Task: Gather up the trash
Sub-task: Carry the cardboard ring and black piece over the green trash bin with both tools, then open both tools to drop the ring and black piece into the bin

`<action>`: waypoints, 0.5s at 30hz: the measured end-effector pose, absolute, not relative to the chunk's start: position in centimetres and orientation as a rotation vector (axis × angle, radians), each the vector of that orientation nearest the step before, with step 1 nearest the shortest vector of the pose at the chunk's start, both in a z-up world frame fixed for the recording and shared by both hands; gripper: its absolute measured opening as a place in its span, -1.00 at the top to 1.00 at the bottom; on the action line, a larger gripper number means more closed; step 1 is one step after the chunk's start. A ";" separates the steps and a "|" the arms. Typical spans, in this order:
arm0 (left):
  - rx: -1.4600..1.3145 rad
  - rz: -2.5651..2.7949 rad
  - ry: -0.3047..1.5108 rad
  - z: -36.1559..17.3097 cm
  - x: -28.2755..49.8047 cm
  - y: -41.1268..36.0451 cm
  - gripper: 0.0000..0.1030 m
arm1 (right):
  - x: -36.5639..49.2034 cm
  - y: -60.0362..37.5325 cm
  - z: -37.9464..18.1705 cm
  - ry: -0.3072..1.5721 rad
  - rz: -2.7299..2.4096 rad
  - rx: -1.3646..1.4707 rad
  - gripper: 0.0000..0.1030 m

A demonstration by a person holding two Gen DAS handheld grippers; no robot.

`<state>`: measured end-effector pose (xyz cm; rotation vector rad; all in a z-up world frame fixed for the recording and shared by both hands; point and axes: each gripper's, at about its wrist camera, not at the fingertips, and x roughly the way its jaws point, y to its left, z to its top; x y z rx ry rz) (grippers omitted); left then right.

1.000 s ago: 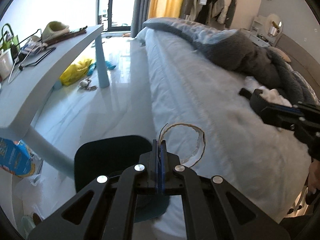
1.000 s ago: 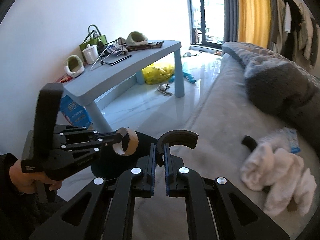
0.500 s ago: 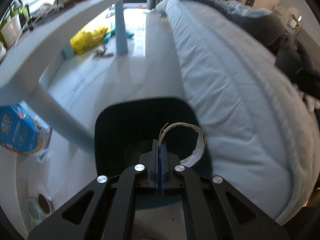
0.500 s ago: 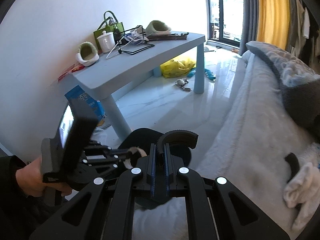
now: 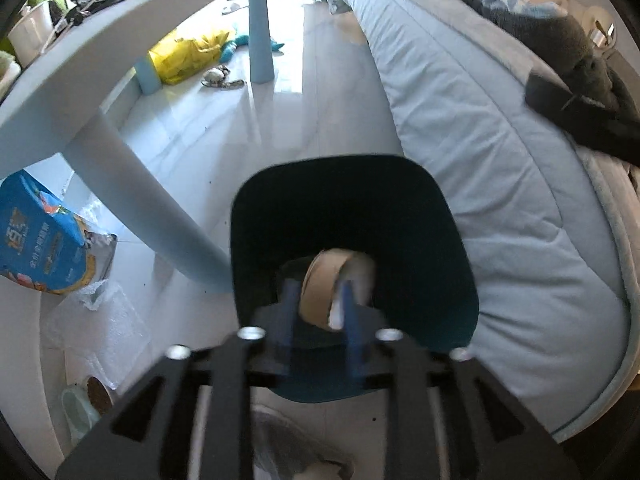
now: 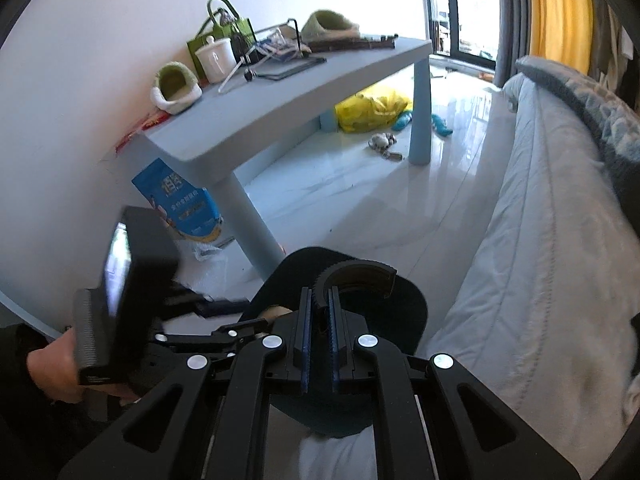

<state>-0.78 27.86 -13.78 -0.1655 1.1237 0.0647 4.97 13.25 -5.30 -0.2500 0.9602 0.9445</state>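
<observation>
Two pieces of trash are in play, one per gripper, and both sit over the dark bin (image 5: 352, 216) at the centre of the left wrist view. My left gripper (image 5: 320, 304) points steeply down into the bin's mouth, and its jaws are opening with the cardboard tape core (image 5: 324, 284) loose between them; the pads no longer appear to press on it, though blur makes that hard to be sure of. The core lies just ahead of the fingertips, its ring tilted and leaning toward the upper right of the frame, directly above the bin's interior. So the drop path is straight down, and I judge it should fall inside.

My right gripper (image 6: 320, 320) is clamped narrow on a black curved clip (image 6: 352, 276), whose arc runs left to right across the fingertips. In the right wrist view it hovers above the bin's near rim, so I'd push it further toward the middle before releasing.
</observation>
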 end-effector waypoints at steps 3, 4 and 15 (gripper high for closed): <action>-0.185 0.058 1.082 -12.7 -1.1 28.6 0.13 | 5.0 14.0 -6.3 0.980 0.938 -0.258 0.85; -0.196 0.054 1.065 -12.3 -1.2 28.7 0.06 | 5.1 14.2 -6.6 0.986 0.936 -0.261 0.85; -0.250 0.061 0.879 -7.1 -2.4 30.4 -0.20 | 6.2 15.5 -10.1 1.100 0.883 -0.246 0.85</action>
